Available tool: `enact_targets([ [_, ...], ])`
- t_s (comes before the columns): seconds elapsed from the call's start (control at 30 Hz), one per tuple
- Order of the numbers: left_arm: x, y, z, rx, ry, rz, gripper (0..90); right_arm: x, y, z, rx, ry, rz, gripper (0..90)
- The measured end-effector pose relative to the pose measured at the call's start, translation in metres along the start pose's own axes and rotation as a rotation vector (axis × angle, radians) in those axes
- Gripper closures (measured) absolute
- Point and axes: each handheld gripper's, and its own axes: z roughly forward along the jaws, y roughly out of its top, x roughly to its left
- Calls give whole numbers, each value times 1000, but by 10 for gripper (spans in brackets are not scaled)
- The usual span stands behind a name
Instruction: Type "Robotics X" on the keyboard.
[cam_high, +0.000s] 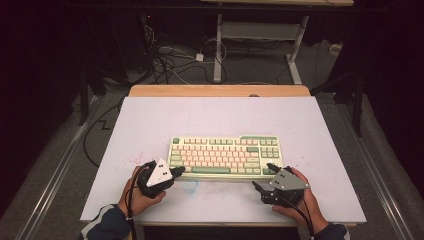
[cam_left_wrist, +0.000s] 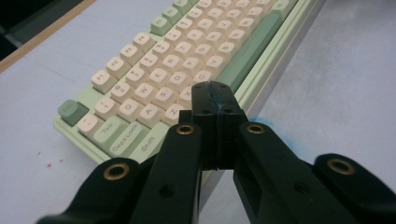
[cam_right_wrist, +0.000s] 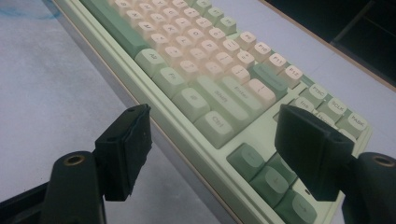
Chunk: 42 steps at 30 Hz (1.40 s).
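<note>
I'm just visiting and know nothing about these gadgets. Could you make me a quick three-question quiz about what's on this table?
1. True or false: the left gripper has its jaws pressed together.
2. Which end of the keyboard is the right gripper at? A: the Esc end. B: the arrow-key end.
3. Fill in: the keyboard lies on a pale ____ board over the wooden table.

Key: 1 true. 2 B; its jaws stand wide apart, one above the arrow keys, one off the front edge. 3 white.
</note>
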Motion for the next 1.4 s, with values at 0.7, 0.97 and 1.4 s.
enact_targets([
  [0.7, -16, 13, 45, 69, -28, 25, 867, 1, -1, 3, 11, 7, 3, 280],
  [0.97, -25, 9, 60, 98, -52, 36, 862, 1, -1, 3, 14, 8, 4, 280],
  [1.4, -31, 2, 73, 140, -61, 58, 867, 0, -2, 4, 22, 12, 2, 280],
])
